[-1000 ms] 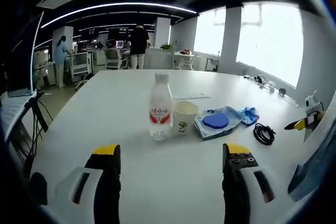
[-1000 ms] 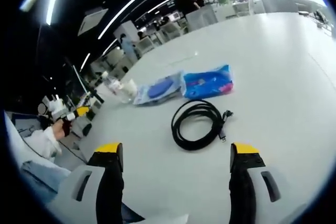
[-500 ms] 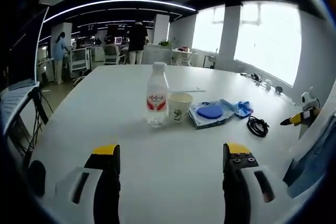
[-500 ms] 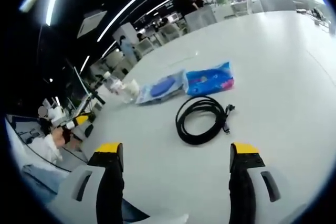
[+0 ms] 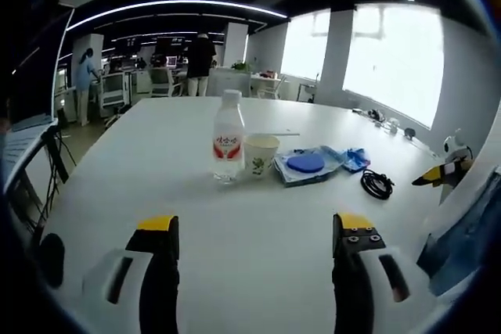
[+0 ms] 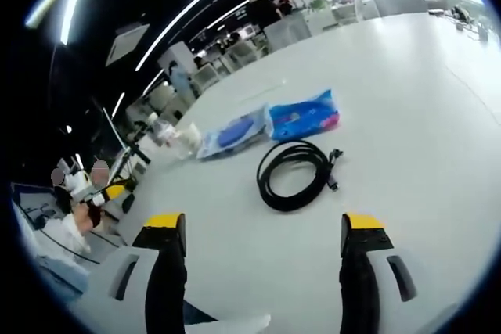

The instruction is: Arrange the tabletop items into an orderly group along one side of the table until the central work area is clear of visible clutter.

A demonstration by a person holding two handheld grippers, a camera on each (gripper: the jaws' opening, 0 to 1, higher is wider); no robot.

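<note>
So far nothing is gripped: in the left gripper view our left gripper (image 5: 254,234) hangs over bare desk (image 5: 156,170) with its fingers spread and empty. Going left to right across the row beyond it, we have a water bottle (image 5: 227,137) at about 11 o'clock, a paper cup (image 5: 261,156) touching it at 12, a clear pouch with a blue disc (image 5: 306,165), a blue packet (image 5: 356,159), then a coiled black cable (image 5: 376,184) at 2 o'clock. In the right gripper view our right gripper (image 6: 264,234), fingers likewise spread, faces that cable at 12. We judge gathering has barely begun; next, close on the cable and carry it toward the group
</note>
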